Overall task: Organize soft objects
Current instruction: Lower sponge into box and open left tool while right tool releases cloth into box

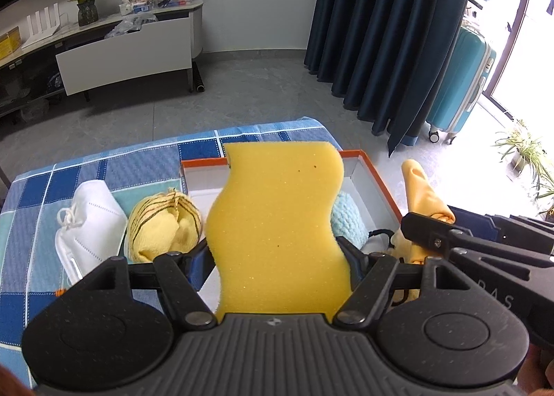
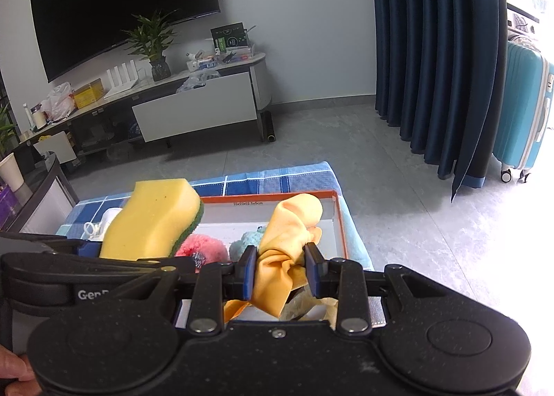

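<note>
The left gripper pinches a wavy yellow foam sponge; only the right wrist view shows its green scouring underside and the right gripper squeezing a crumpled orange cloth.

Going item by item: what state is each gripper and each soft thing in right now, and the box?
Left gripper: shut on the yellow sponge, held over the box.
Right gripper: shut on the orange cloth, bunched between the fingers.
Orange-rimmed box: open, lidless, holding a pink fluffy item and a light blue fluffy item.
White face mask: lying on the checked cloth, outside the box.
Striped yellow towel: crumpled, outside the box.
</note>
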